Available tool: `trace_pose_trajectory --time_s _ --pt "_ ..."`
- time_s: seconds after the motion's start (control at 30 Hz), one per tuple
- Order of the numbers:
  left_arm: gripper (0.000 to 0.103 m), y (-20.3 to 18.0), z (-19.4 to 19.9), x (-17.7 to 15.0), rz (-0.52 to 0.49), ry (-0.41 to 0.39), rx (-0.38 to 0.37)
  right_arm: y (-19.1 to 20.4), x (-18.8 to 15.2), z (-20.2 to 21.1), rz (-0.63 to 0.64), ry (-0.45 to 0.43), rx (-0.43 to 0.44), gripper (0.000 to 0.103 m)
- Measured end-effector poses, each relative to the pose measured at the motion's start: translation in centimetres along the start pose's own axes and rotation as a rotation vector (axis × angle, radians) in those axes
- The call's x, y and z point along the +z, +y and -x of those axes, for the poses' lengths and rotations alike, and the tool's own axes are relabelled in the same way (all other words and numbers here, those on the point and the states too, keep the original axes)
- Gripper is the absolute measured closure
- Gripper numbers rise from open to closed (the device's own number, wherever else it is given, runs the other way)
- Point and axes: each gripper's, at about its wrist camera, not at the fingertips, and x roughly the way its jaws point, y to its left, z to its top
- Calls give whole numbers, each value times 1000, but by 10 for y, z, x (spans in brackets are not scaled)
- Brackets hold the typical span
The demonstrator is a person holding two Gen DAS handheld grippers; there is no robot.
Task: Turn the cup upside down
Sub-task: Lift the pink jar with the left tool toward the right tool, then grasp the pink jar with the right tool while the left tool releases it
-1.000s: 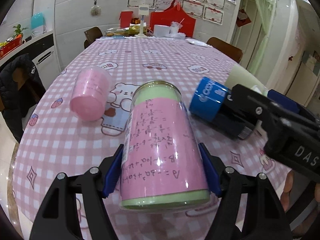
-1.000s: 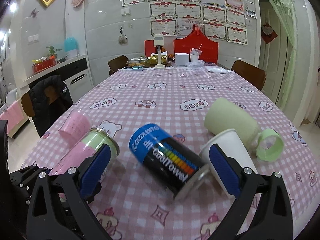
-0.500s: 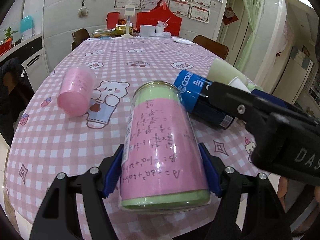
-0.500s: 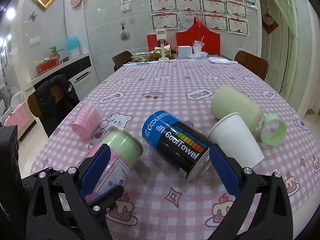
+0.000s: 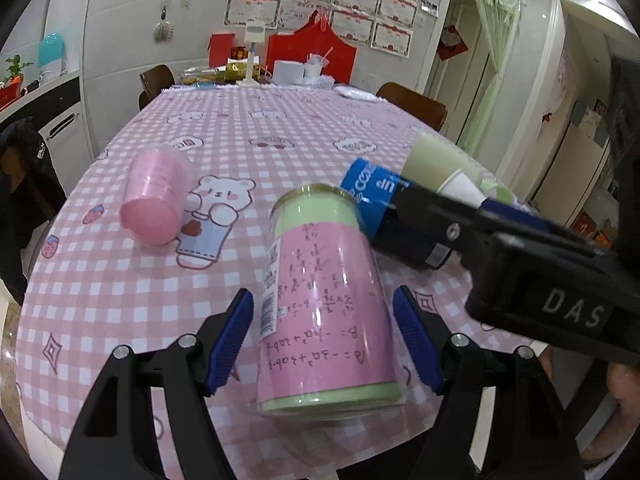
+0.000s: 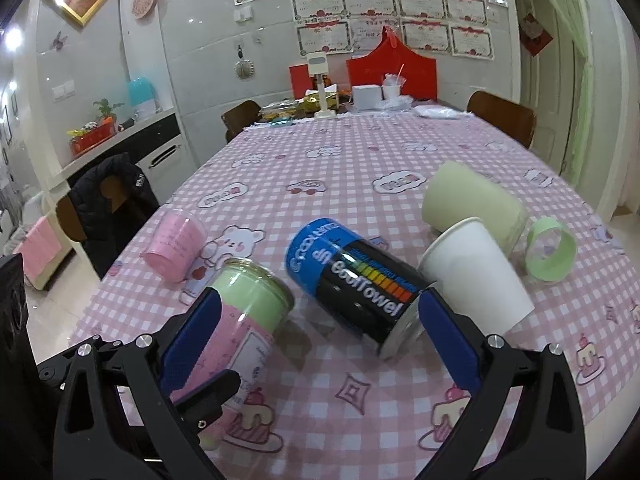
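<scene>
Left wrist view: my left hand-held gripper [image 5: 322,340] stands wide, pads clear of the pink cup [image 5: 326,300] lying on its side on the table [image 5: 100,280]. My right hand-held gripper [image 6: 316,340] is also wide, above the black can [image 6: 352,276] just right of that cup. Risk: closing off-centre could roll the cup into the can.

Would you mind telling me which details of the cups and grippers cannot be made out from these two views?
- Left wrist view: the white paper cup and pale green cylinder are mostly hidden by the right gripper's black body.
- Right wrist view: the near end of the pink and green clear-walled cup is hidden by the left gripper.
- Both views: whether that cup rests on the checked tablecloth is unclear.
- The formulae on the cup are too small to read fully.
</scene>
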Motion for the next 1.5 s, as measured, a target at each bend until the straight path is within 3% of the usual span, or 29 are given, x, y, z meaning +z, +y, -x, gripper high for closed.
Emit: trace_pose_trajectory --time_s 0.23,0.7,0.97,1.17,1.27,1.3,1.37,1.5 --pt "30 15 25 7 51 -69 40 4 0 -7 -73 66 93 8" --pt "30 55 23 14 116 -76 155 16 4 -40 -199 186 150 8" --pt "30 72 8 9 151 -47 157 14 3 -71 -267 293 219 8" --pt "30 70 2 11 141 -42 144 7 8 -71 -285 286 248 8" --pt "30 66 1 13 136 -43 128 6 9 -74 -292 298 264 14" --pt "30 65 0 12 133 -43 126 5 9 -74 -291 303 263 23" --pt "30 63 1 12 129 -43 122 5 8 -75 -286 311 267 30" --pt "30 59 2 11 122 -45 115 4 7 -70 -280 304 282 30"
